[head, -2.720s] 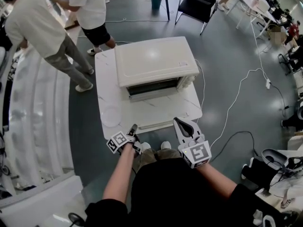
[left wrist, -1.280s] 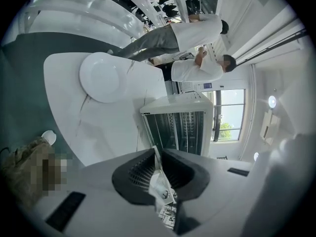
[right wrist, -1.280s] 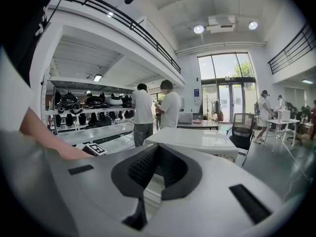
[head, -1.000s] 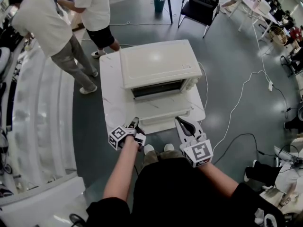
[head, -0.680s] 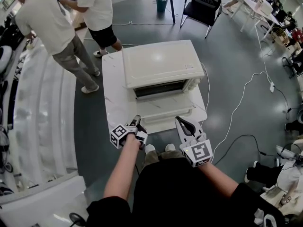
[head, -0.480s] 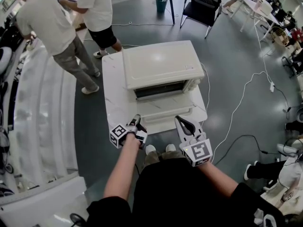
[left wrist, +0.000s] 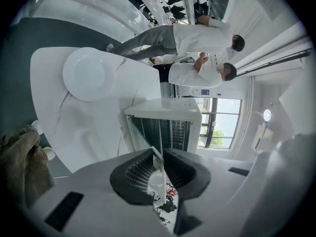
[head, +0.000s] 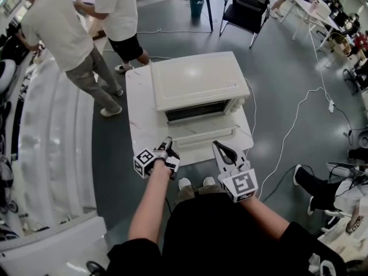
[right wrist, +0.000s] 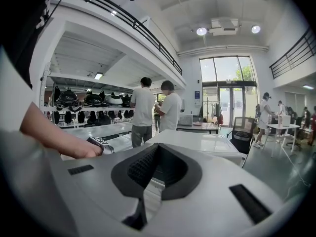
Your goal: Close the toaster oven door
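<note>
We found the toaster oven (head: pixel 198 79) standing toward the back and right of a white table (head: pixel 141 102). Its door (head: pixel 201 135) was down and lay about level over the front of the table. The door's front edge came close to the table's near edge, leaving only a narrow strip of tabletop there. To the left of the oven the tabletop was bare except for a white plate (left wrist: pixel 84 75). Dark floor (head: pixel 270 68) surrounded the table on all sides. A cable (head: pixel 287 128) trailed across the floor on the right. Two people (head: pixel 86 33) stood beyond the far left corner, and a chair (head: pixel 244 7) stood well apart at the back.

The left gripper (head: pixel 167 142) was at the left end of the door's front edge, rolled onto its side. Its jaws stood partly apart and had just been opening. The thin edge of the door ran between them, and the pads did not appear to clamp it.

The right gripper (head: pixel 217 146) hung near the door's front edge toward its right end, above the table's near edge. Its jaw tips met, and it held nothing. We could not tell whether it touched the door.
</note>
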Demonstrator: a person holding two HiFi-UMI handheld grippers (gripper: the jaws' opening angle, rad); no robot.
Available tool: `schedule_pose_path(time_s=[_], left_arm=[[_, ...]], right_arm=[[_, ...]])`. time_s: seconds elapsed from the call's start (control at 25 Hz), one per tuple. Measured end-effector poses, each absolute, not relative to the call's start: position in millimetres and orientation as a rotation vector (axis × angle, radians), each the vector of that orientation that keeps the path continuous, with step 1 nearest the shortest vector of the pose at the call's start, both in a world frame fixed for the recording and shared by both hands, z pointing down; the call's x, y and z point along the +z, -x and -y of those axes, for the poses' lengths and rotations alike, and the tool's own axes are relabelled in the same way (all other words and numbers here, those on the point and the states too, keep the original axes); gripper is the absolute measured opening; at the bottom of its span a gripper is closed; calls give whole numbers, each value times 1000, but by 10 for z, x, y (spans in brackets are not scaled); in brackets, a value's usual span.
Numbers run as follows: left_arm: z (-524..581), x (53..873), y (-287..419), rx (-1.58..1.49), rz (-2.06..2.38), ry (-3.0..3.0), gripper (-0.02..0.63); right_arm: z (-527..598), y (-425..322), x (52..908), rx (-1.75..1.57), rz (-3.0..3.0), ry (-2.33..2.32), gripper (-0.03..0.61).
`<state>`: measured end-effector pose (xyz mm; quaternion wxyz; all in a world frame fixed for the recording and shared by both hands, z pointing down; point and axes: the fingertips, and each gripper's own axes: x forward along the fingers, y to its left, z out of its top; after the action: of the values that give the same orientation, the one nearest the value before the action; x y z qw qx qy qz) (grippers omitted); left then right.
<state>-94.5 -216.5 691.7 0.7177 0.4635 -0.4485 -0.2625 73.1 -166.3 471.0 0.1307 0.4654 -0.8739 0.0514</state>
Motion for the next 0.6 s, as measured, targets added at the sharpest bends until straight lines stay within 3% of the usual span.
schedule_pose_path(time_s=[0.6], left_arm=[[2400, 6786, 997, -621, 996, -1009, 91]], right_arm=[[1752, -764, 4651, 151, 2545, -1386, 21]])
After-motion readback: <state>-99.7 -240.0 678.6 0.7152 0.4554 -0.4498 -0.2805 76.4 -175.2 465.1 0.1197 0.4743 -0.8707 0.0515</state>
